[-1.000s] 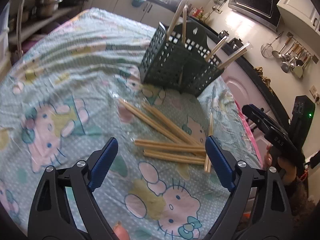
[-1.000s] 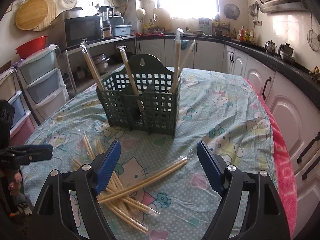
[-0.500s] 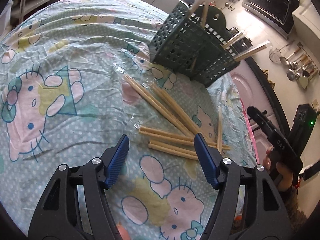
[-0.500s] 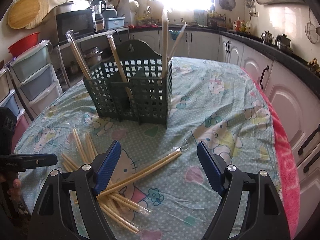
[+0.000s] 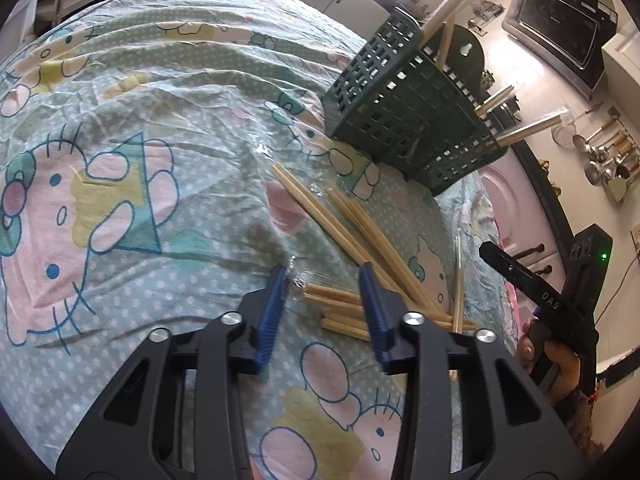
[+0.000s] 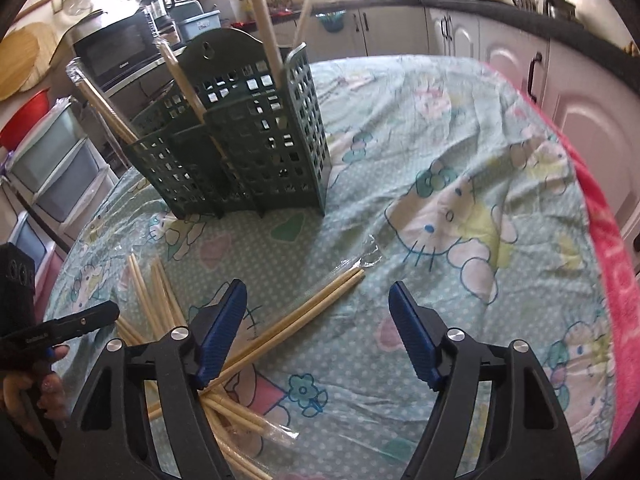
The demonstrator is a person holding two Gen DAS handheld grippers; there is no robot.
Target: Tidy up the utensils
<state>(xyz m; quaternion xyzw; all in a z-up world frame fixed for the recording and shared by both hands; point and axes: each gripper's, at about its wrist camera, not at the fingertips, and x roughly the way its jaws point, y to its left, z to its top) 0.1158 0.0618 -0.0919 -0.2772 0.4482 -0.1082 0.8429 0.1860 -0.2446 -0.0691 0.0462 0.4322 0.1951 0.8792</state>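
Observation:
A dark green slotted basket (image 5: pixel 400 120) (image 6: pixel 248 152) stands on the cartoon-print tablecloth (image 5: pixel 120 160) with several chopsticks upright in it. Loose bamboo chopsticks in clear sleeves (image 5: pixel 348 224) (image 6: pixel 156 292) lie scattered in front of it. My left gripper (image 5: pixel 323 280) is low over the pile. Its jaws are closing, and the ends of a wrapped pair (image 5: pixel 332 294) lie between the blue pads without being pressed. My right gripper (image 6: pixel 316 290) stands wide, its jaws closing slightly, and one wrapped pair (image 6: pixel 320 304) runs diagonally between its fingers, apart from both.
A pink cloth border (image 6: pixel 612 280) marks the table's right edge, with white cabinets (image 6: pixel 580 120) beyond. A microwave (image 6: pixel 116 48) and plastic drawers (image 6: pixel 60 168) stand at the far left. A hand (image 5: pixel 552 356) holds the other gripper at the pile's right side.
Both grippers have sunk toward the pile. The left jaws have narrowed from wide apart to just outside the chopstick ends. The right jaws now straddle the diagonal pair.

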